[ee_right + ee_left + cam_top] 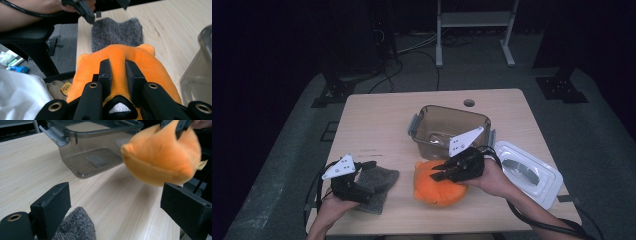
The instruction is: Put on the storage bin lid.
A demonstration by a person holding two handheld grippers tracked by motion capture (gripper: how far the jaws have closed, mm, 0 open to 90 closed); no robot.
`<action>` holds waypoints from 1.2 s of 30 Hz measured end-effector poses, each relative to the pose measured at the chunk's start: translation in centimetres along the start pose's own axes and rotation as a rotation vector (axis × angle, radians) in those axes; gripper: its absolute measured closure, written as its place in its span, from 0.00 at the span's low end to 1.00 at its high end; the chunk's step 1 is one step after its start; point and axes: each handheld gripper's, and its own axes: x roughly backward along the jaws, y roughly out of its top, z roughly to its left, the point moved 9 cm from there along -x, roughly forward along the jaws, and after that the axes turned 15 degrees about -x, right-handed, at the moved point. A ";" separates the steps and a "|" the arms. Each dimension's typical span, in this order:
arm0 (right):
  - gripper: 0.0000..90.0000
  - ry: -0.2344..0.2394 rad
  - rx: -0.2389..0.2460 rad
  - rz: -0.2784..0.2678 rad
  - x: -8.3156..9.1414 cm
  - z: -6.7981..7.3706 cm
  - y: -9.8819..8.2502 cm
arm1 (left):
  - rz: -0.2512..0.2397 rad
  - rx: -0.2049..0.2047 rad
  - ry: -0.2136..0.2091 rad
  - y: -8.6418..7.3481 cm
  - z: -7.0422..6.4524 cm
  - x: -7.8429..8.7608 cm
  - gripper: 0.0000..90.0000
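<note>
Two grippers work at a light wooden table. The right gripper has its black jaws clenched on a fold of fabric along the top of an orange plush toy; in the right gripper view the two jaws stand close together with a ridge of orange fabric pinched between them. In the left gripper view the plush toy hangs clear of the tabletop, just beside the near wall of a smoky, see-through plastic container, with the jaws of the other gripper biting into its top.

The container stands open near the middle of the table, grey latches on its ends, and a small flat grey packet lies on its floor. Its white lid lies on the table just right of the container, beyond the right hand.

The left gripper rests well left of the container, its jaws released and spread wide; in the left gripper view they stand far apart with nothing pressed between them. A grey fuzzy cloth lies under and just in front of it, left of the plush toy, and its corner shows beside the left jaw.
</note>
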 end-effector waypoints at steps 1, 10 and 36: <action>0.85 0.002 0.004 -0.002 0.2 0.2 0.3 | -0.001 0.001 0.000 0.0 0.0 0.0 0.10; 0.85 -0.007 0.037 -0.048 2.4 1.6 3.6 | 0.008 0.001 -0.002 -0.2 0.1 0.1 0.10; 0.84 -0.100 0.066 -0.109 4.8 0.0 9.7 | 0.005 0.000 0.001 -0.2 0.1 0.1 0.10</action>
